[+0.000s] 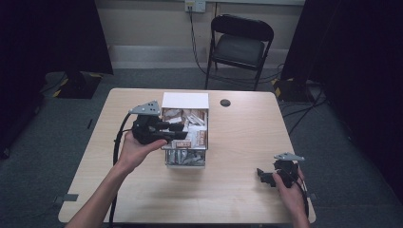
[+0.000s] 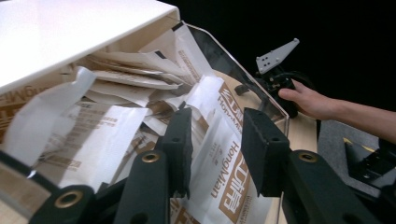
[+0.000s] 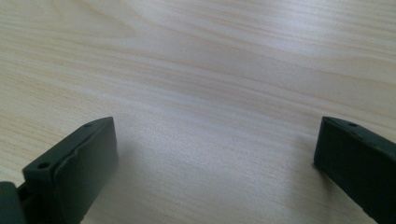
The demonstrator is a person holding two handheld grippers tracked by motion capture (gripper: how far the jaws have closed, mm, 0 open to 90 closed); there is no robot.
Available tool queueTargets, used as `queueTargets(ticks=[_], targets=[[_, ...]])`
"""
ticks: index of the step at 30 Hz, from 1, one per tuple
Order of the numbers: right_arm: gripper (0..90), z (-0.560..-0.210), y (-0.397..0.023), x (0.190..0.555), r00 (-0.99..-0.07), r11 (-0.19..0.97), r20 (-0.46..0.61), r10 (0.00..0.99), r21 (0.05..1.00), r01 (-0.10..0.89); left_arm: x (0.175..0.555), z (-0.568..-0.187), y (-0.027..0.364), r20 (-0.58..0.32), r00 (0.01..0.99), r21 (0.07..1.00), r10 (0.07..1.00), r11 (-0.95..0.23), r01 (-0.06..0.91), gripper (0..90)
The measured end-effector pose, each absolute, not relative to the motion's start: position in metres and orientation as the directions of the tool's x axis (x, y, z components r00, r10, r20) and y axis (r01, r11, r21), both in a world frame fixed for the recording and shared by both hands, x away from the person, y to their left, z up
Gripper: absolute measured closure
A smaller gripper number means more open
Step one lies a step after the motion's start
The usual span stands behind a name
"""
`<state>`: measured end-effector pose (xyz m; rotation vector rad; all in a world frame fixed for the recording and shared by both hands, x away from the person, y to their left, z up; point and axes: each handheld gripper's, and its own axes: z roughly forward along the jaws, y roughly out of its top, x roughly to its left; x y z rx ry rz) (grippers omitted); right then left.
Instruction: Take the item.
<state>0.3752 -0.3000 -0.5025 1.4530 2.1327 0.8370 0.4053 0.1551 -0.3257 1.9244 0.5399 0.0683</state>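
Glossy paper sachets (image 2: 219,154) fill a clear plastic box (image 1: 185,159) on a matt wood table (image 1: 237,142).

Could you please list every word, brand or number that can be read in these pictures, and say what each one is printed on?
"HongMian": brown letters on the white packet between the jaws of the left gripper, in the clear box.
Same brand, partly cut off, on the packet behind it.
Small print on the other packets: too blurred to read.
Packet labels in the high view: too small to read.
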Motion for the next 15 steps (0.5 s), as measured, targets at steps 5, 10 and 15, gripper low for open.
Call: queueTargets(ticks=[5,10,15], targets=[[0.0,-0.5024,-0.3,0.3753,-0.362,0.271,-0.012,0.932,0.685,0.676,0.4078,-0.3268,0.1587,-0.224,0.889,0.884,0.4,-0.3,0.358,68.1],[0.0,-0.5024,-0.3,0.3753,-0.363,0.272,-0.011,0.932,0.685,0.676,0.4077,-0.3267,0.1618,-0.23,0.889,0.879,0.396,-0.308,0.365,69.3],[0.0,-0.5024,-0.3,0.3753,-0.363,0.271,-0.011,0.932,0.685,0.676,0.4054,-0.325,0.1645,-0.228,0.901,0.881,0.368,-0.317,0.352,79.9]])
